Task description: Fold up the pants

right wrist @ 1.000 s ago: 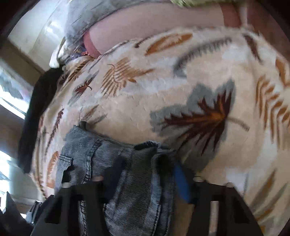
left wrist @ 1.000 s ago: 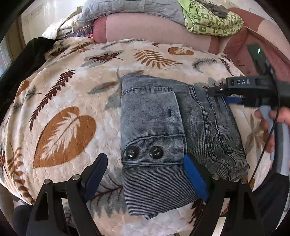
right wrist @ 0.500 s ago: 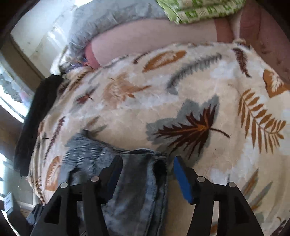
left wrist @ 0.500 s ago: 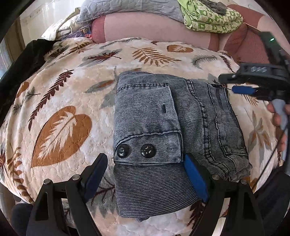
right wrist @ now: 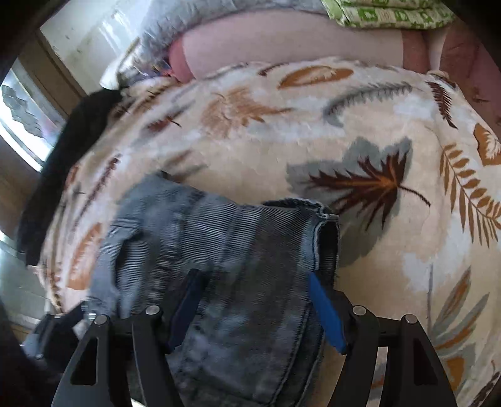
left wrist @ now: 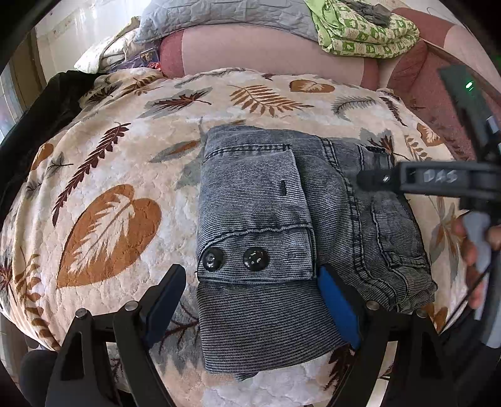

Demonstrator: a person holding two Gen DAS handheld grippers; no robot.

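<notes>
The grey denim pants (left wrist: 281, 225) lie folded into a compact bundle on the leaf-print blanket (left wrist: 103, 194), with a flap bearing two black buttons (left wrist: 235, 258) on top. My left gripper (left wrist: 250, 300) is open and empty, its blue pads on either side of the bundle's near edge. My right gripper (right wrist: 256, 310) is open, hovering over the bundle's right part (right wrist: 250, 250); in the left wrist view it appears at the right (left wrist: 438, 181), held by a hand. Nothing is held.
The blanket covers a rounded sofa seat. A pink backrest (left wrist: 266, 50) rises behind, with a grey quilt (left wrist: 225, 12) and a green patterned cloth (left wrist: 363, 31) on top. A black garment (left wrist: 34, 125) lies at the left edge.
My right gripper has moved back over the pants, which now fill more of its view. My left gripper has stayed almost still, open.
</notes>
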